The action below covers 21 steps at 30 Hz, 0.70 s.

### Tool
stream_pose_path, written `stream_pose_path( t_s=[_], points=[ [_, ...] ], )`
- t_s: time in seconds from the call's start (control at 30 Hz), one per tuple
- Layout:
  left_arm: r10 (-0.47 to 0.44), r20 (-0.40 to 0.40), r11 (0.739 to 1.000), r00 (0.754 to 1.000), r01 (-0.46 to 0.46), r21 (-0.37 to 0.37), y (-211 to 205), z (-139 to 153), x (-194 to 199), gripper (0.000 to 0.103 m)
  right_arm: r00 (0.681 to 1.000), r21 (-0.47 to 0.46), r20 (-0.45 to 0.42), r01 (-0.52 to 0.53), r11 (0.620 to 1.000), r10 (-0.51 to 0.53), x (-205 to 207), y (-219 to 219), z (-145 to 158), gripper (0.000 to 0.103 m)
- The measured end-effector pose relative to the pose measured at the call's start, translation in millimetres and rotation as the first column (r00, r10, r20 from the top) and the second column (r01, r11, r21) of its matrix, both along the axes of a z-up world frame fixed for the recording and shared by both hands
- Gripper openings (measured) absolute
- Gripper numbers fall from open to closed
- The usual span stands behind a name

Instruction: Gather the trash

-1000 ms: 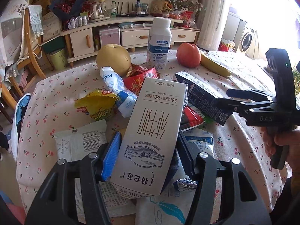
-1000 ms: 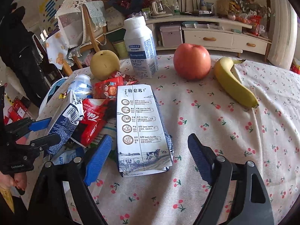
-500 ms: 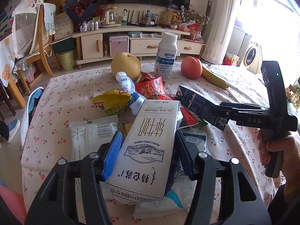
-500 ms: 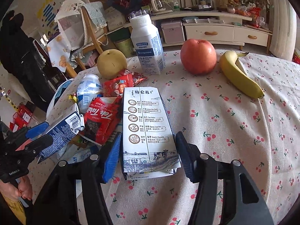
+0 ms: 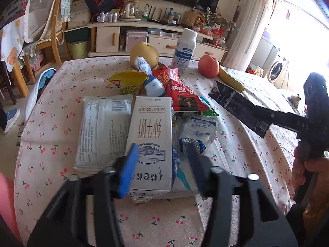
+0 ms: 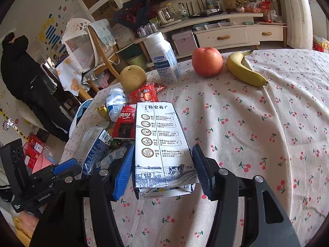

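My left gripper is shut on a white milk carton and holds it above the trash pile. My right gripper is shut on a second, blue-and-white milk carton, lifted off the cloth; this carton shows dark in the left wrist view. Below lie a white packet, a red Tola wrapper, a yellow snack bag, a crushed bottle and a small milk pouch. The left gripper also shows in the right wrist view.
A pear, an upright white bottle, an apple and a banana stand at the table's far side. A cherry-print cloth covers the table. A chair and cabinet stand beyond.
Both grippers pulled back and up with their cartons. The right gripper's jaws closed onto its carton, which has lifted off the cloth. More of the pile under the left carton shows.
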State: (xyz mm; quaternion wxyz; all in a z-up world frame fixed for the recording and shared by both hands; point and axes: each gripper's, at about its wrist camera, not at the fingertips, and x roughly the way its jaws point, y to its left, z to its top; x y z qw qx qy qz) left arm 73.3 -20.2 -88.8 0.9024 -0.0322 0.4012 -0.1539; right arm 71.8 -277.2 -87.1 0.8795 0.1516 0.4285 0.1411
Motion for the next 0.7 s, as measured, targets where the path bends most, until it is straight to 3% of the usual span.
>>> stream_pose_path(
  t_s=[0.03, 0.13, 0.27, 0.3, 0.33, 0.37, 0.53, 0.63, 0.7],
  points=[
    [0.009, 0.016, 1.000, 1.000, -0.009, 0.004, 2, 1, 0, 0.079, 1.000, -0.010, 0.003, 0.000, 1.000, 0.000, -7, 2, 1, 0.058],
    [0.011, 0.032, 1.000, 0.999, -0.012, 0.007, 4, 2, 7, 0.081, 1.000, -0.061, 0.018, 0.006, 0.998, -0.005, -30, 10, 6, 0.058],
    [0.018, -0.050, 1.000, 0.999, -0.018, -0.004, 1, -18, 25, 0.081, 1.000, -0.124, 0.016, 0.015, 0.992, -0.013, -57, 20, 4, 0.058],
    [0.024, -0.061, 1.000, 0.998, -0.024, 0.012, -2, -22, 28, 0.078, 1.000, -0.148, 0.011, 0.013, 0.989, -0.012, -63, 25, 2, 0.058],
    [0.033, -0.071, 0.999, 0.997, -0.031, 0.025, -4, -27, 30, 0.064, 1.000, -0.171, 0.003, 0.009, 0.985, -0.009, -67, 28, -2, 0.058],
    [0.039, -0.090, 0.999, 0.995, -0.037, 0.024, -4, -30, 33, 0.062, 1.000, -0.195, -0.011, -0.001, 0.981, -0.001, -71, 33, -7, 0.058],
    [0.077, -0.076, 0.997, 0.994, -0.074, 0.035, 1, -26, 24, 0.060, 0.998, -0.264, -0.056, -0.051, 0.963, 0.037, -71, 50, -26, 0.061],
    [0.109, -0.062, 0.994, 0.992, -0.107, 0.033, 14, -18, 16, 0.060, 0.999, -0.298, -0.005, -0.033, 0.954, 0.033, -72, 56, -21, 0.071],
    [0.127, -0.046, 0.992, 0.991, -0.125, 0.034, 23, -12, 10, 0.058, 0.998, -0.270, 0.045, -0.025, 0.963, 0.039, -72, 58, -9, 0.073]
  ],
)
